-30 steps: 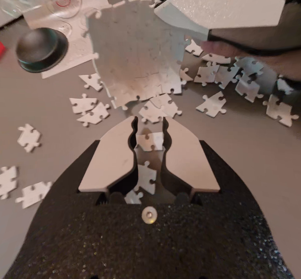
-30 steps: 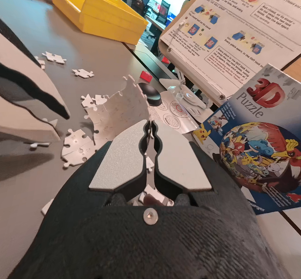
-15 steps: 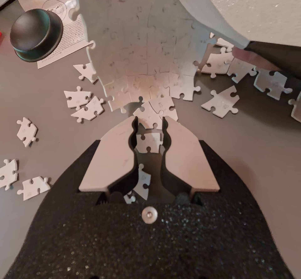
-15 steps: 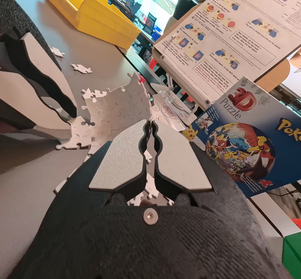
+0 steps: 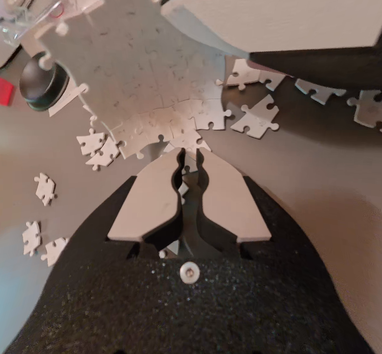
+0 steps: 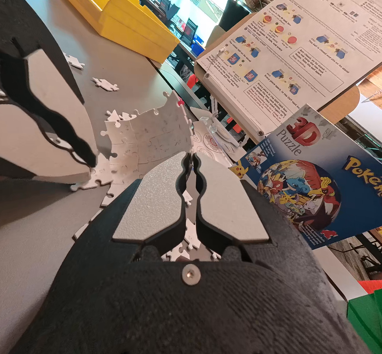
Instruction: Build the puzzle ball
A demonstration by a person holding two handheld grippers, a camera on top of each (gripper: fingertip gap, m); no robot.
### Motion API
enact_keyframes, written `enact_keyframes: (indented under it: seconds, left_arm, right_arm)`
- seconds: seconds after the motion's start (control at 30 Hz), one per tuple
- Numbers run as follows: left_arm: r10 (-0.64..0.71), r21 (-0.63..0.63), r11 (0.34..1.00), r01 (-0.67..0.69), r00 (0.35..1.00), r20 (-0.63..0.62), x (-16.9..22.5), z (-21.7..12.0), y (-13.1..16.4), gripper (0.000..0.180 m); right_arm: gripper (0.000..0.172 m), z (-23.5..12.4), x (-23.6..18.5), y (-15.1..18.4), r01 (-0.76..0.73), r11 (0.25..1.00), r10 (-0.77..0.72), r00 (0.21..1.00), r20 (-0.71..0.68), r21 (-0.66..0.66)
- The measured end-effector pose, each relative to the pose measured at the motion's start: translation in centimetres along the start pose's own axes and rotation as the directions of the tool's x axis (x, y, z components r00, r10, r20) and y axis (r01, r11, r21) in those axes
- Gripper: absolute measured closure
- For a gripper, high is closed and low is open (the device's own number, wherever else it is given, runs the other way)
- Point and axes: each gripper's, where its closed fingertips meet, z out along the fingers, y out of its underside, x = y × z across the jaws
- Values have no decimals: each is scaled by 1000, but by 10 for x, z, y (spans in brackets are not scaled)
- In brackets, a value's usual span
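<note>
Yellow trays (image 6: 132,23) — contents hidden; right tongs (image 6: 191,157) pinch puzzle shell (image 6: 148,137).

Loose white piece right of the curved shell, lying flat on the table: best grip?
Take the loose piece across its straight flanks between the tabs, from above. It lies flat on the table, clear of the shell, so probably only its thin edges can be pinched.

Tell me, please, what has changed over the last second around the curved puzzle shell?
The left tool has moved in to the lower edge of the curved puzzle shell and its fingers have narrowed there. The right tool stays clamped on the shell's side edge. Loose pieces stay put.
</note>
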Motion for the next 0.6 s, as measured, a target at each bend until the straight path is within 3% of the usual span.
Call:
enact_keyframes:
  seconds: [0.13, 0.3, 0.4, 0.5, 0.6]
  left_arm:
    - [125, 23, 992, -123, 990, -68, 8, 0, -1, 180]
    - [133, 68, 990, -121, 968, -214, 13, -7, 6, 180]
    - [118, 81, 991, -104, 973, -198, 7, -12, 6, 165]
    - [74, 119, 992, -52, 979, -188, 9, -18, -1, 161]
    - [28, 37, 999, -23, 989, -145, 3, -10, 9, 159]
  right_arm:
    - [169, 0, 0, 0, 5, 1000, -5, 1000, -1, -1]
    - [168, 1, -1, 1, 15, 1000, -15, 1000, 1, -4]
    - [168, 1, -1, 1, 14, 1000, -14, 1000, 2, -4]
    - [168, 2, -1, 1, 16, 1000, -16, 1000, 1, -6]
    - [168, 2, -1, 1, 17, 1000, -17, 1000, 2, -5]
